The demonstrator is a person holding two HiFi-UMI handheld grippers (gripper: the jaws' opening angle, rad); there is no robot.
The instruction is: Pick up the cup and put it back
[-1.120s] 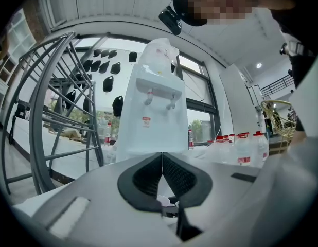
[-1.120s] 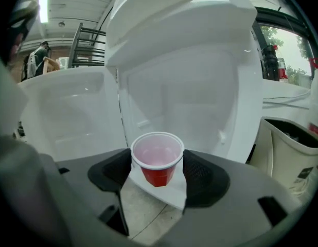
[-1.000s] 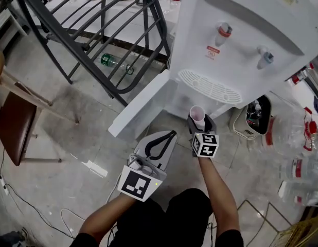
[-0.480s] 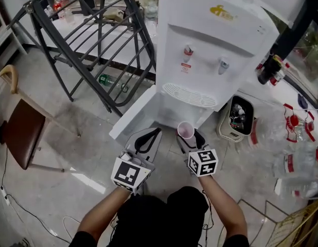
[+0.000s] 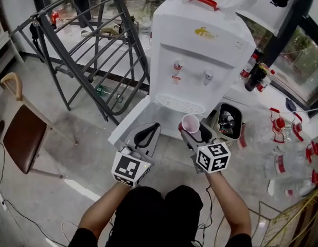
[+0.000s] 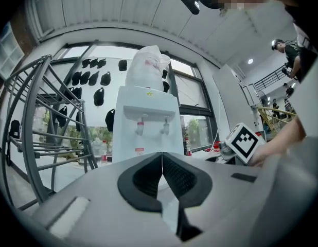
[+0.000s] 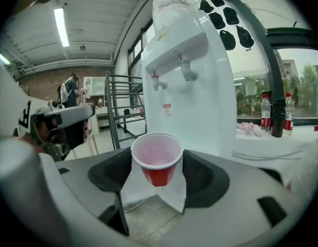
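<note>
A red plastic cup (image 5: 190, 123) with a pale inside stands upright between the jaws of my right gripper (image 5: 192, 131), which is shut on it. The right gripper view shows the cup (image 7: 158, 161) gripped at its lower body, empty, in front of a white water dispenser (image 7: 190, 86). In the head view the cup hangs just below and in front of the dispenser's drip tray (image 5: 180, 104). My left gripper (image 5: 155, 127) is beside it on the left, shut and holding nothing; its pads (image 6: 175, 175) meet.
The dispenser's (image 5: 200, 60) lower door (image 5: 129, 123) hangs open to the left. A black metal rack (image 5: 92, 50) stands at the left, with a brown chair (image 5: 20, 135) further left. A small bin (image 5: 227, 122) and several plastic bottles (image 5: 287, 161) lie at the right.
Both grippers have risen, the right one more, carrying the cup up to the drip tray's height. The head camera has lifted, so the whole dispenser shows.
</note>
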